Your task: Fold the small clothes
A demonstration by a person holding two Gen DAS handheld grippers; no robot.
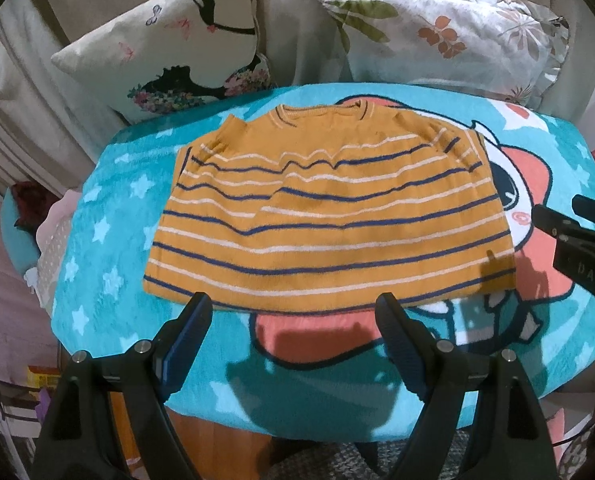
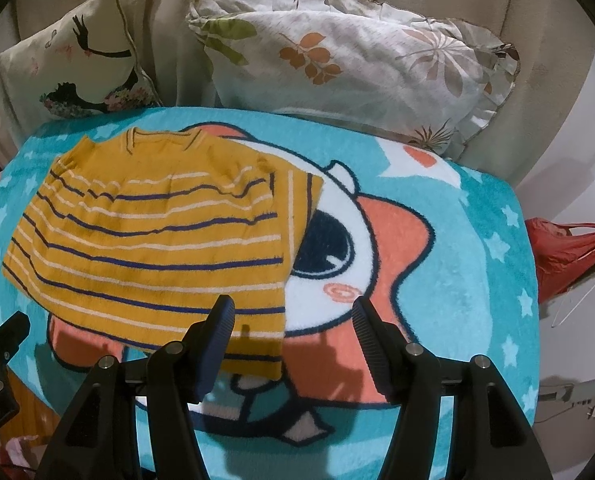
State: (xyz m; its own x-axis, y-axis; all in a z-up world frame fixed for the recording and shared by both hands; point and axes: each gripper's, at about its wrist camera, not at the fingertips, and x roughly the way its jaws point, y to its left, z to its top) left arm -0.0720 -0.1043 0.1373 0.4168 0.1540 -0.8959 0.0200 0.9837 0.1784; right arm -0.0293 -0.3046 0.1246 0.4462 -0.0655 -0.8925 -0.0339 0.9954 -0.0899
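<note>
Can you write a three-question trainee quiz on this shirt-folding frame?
1. True or false: the left gripper is clamped on the striped shirt.
2. The shirt's sleeves are: A spread out, B tucked in, C cut off?
3. What lies under the shirt?

Key: 1 false, both it and the right gripper are open and empty. 2 B. 3 the turquoise cartoon blanket.
</note>
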